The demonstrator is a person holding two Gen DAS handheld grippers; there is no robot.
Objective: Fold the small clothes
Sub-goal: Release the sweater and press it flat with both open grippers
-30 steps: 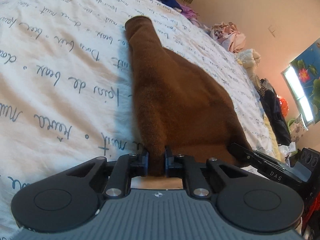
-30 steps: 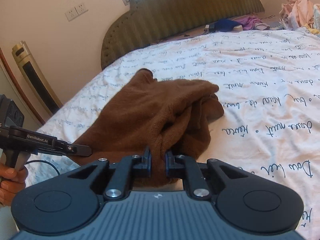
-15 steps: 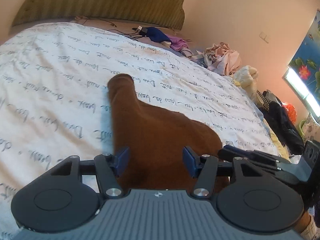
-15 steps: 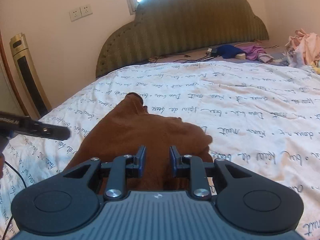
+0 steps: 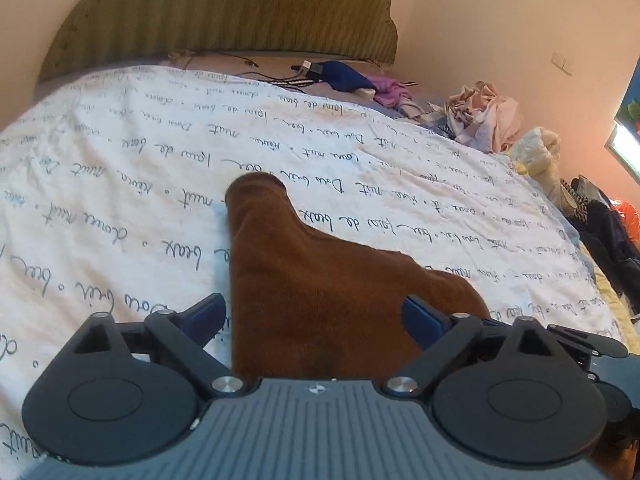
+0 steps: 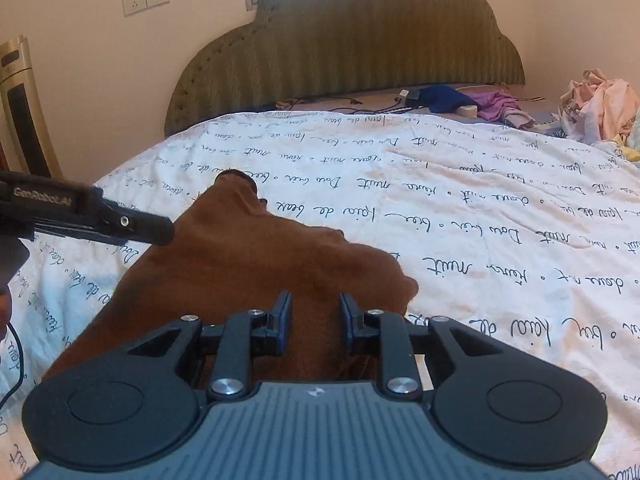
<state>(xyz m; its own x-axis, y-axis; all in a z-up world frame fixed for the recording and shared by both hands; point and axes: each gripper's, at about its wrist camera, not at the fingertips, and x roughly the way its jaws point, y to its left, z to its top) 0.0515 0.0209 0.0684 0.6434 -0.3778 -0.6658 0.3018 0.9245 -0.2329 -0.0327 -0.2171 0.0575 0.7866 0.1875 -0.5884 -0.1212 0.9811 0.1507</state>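
A brown fleece garment (image 5: 316, 280) lies folded on the white bedspread with script writing (image 5: 120, 168), one narrow sleeve end pointing toward the headboard. My left gripper (image 5: 314, 314) is wide open above the garment's near edge and holds nothing. In the right wrist view the garment (image 6: 240, 268) lies in front of my right gripper (image 6: 314, 322), whose jaws are parted over the cloth and grip nothing. The left gripper's finger (image 6: 132, 226) reaches in from the left above the garment.
A green padded headboard (image 6: 352, 44) stands at the far end. Blue and purple clothes (image 6: 472, 102) lie near it. A pile of pink and pale clothes (image 5: 484, 118) sits on the bed's right side. Dark clothes (image 5: 608, 236) hang off the right edge.
Both grippers were shut on the garment's near edge one second ago. They have opened, let it go, and lifted back. The garment now lies flatter on the bed.
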